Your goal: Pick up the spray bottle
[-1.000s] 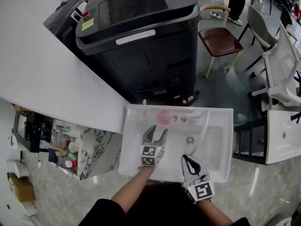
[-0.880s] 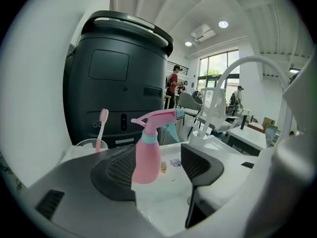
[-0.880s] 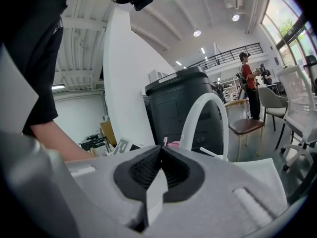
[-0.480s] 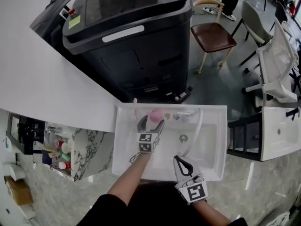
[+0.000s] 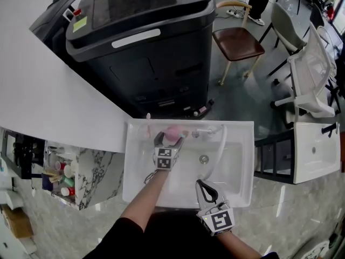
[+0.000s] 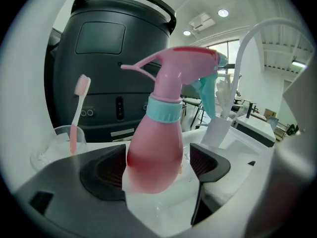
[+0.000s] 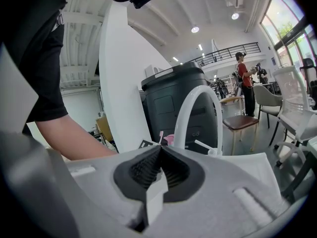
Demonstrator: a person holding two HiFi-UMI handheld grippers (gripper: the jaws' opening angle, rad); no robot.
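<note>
A pink spray bottle (image 6: 157, 148) with a teal collar stands upright on the back ledge of the white sink (image 5: 135, 188), and shows small in the head view (image 5: 173, 131). My left gripper (image 5: 168, 139) reaches to it, its jaws opening, one on each side of the bottle's belly (image 6: 158, 166). A gap shows at the right pad (image 6: 208, 161), so no pad presses on the bottle. My right gripper (image 5: 200, 184) hovers at the sink's near rim, shut and holding nothing (image 7: 159, 150).
A pink toothbrush (image 6: 79, 108) stands in a clear cup (image 6: 52, 145) left of the bottle. The white arched faucet (image 5: 220, 144) rises right of it. A big black machine (image 5: 140, 42) stands behind the sink. A brown chair (image 5: 237, 42) is farther back.
My left gripper moved forward and down across the sink to the bottle, and its jaws spread wider around it. The right gripper stayed near the front rim.
</note>
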